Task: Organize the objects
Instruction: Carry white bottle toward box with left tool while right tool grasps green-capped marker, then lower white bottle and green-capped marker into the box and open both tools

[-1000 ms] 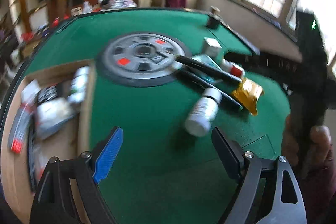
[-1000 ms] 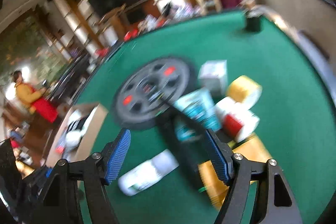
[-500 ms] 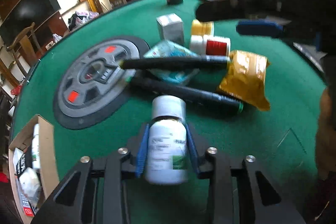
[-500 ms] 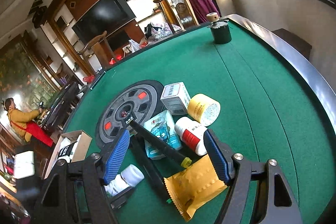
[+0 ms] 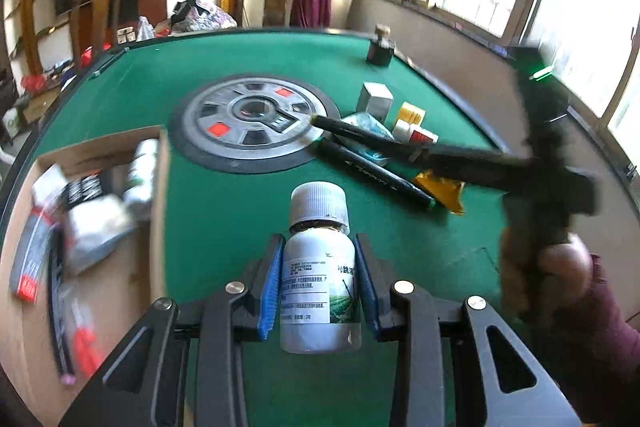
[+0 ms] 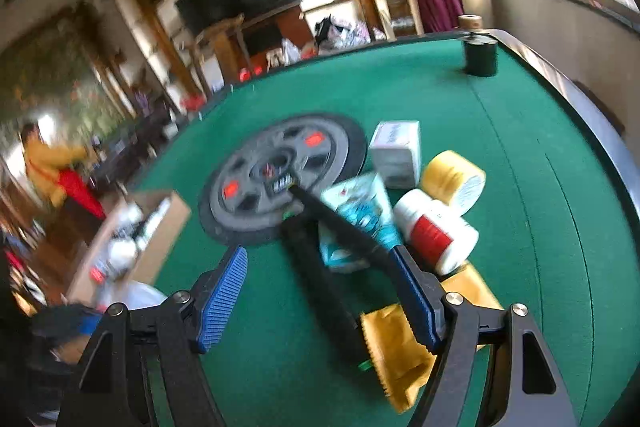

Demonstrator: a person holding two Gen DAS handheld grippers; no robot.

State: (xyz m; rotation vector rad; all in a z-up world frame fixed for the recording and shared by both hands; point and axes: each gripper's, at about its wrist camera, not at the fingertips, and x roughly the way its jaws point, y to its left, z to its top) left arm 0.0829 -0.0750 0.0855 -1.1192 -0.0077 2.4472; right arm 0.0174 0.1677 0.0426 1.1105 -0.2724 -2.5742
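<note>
A: Green felt table (image 5: 248, 211) fills both views, with a grey disc (image 5: 248, 125) set in its middle. What's hard to read?

B: Contents of the cardboard box (image 5: 92, 227) left of the disc are smeared by blur, and its near end is cut off. Right of the disc, two black markers (image 6: 320, 267) cover part of a teal packet (image 6: 360, 211).

A: And the tongs?

B: Left gripper (image 5: 318, 279) is clenched on a white bottle (image 5: 318, 267), upright in front of the disc. Right gripper (image 6: 320, 295) is spread wide, holding nothing, above the markers and a yellow pouch (image 6: 400, 351); whether it touches them I cannot tell
</note>
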